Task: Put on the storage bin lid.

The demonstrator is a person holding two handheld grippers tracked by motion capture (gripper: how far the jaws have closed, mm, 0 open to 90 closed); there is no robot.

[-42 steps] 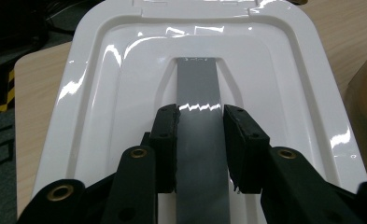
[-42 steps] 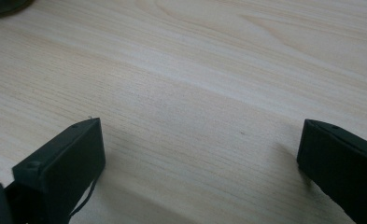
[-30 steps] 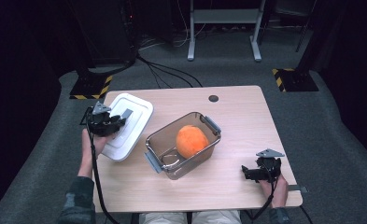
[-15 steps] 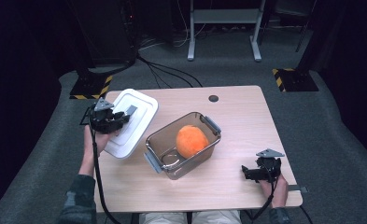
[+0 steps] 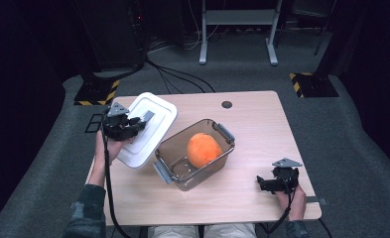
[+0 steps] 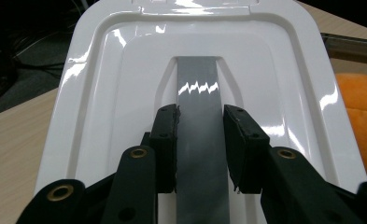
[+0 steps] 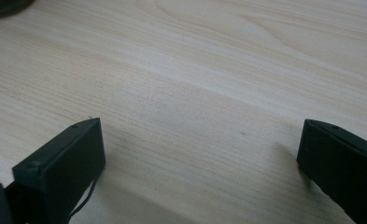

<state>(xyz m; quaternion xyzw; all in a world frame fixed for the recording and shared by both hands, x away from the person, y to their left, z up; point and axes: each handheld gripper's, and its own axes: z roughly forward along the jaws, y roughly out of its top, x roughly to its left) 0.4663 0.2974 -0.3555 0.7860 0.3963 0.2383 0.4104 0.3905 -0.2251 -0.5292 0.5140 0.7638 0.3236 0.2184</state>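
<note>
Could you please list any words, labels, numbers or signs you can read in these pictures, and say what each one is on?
None can be read: the white lid, its grey strip, the clear container, the orange ball and the table bear no text.
The yellow-black hazard stripes on a floor base are the one sign.

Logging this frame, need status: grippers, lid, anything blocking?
Left gripper shut on white lid's grey strip, lid raised beside clear box. Right gripper open, idle over table. Orange ball inside box.
</note>
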